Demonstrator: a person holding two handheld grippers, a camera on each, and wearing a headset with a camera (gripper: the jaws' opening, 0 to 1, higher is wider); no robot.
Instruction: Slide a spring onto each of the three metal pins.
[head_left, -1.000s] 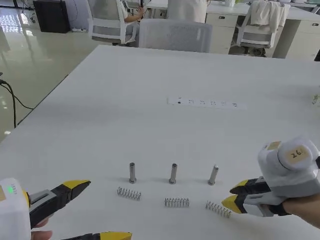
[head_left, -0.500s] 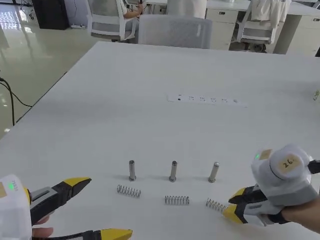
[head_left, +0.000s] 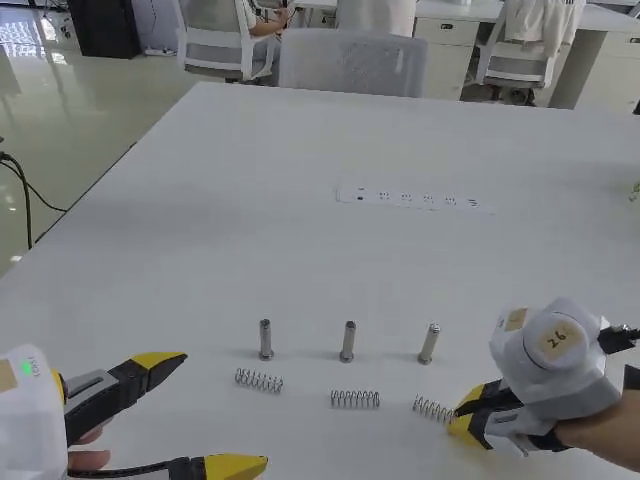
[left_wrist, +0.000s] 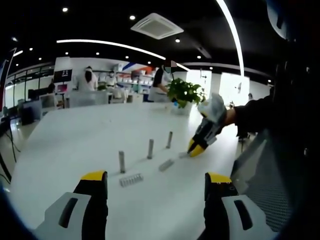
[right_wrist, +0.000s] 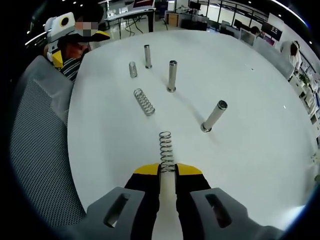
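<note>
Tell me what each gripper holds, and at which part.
The right gripper pinches the small metal coil spring at its near end. The left gripper is open and holds nothing.

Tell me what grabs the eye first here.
Three metal pins stand in a row on the white table, a loose spring lying in front of each. The right tool is pinched on the near end of the rightmost spring, while the left tool hangs wide open at the head view's lower left.
</note>
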